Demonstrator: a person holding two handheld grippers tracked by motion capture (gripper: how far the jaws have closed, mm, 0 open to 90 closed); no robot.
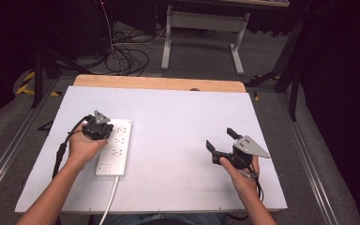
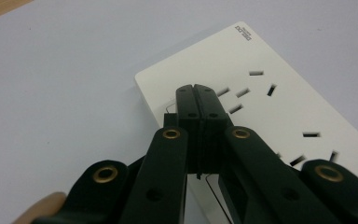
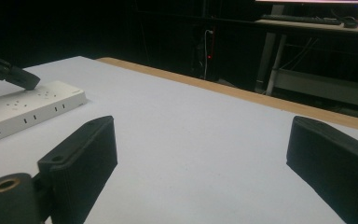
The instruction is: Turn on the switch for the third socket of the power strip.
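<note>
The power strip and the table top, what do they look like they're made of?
Power strip: most likely hard white plastic, smooth with a slight sheen, with moulded socket slots. Table top: a matte white sheet, perhaps laminate, over a wooden board whose bare edge shows along the far side.

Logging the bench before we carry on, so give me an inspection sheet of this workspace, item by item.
Surface: white table top, wooden strip along the far edge.
Job's things: white power strip lying flat at the left.
Clutter: nothing seen.
Grippers: left gripper shut, tips over the strip's far end; right gripper open, nothing between its jaws.
Cables: strip's white cord runs off the near edge.
Surroundings: cable tangle on the floor and a desk frame beyond.
</note>
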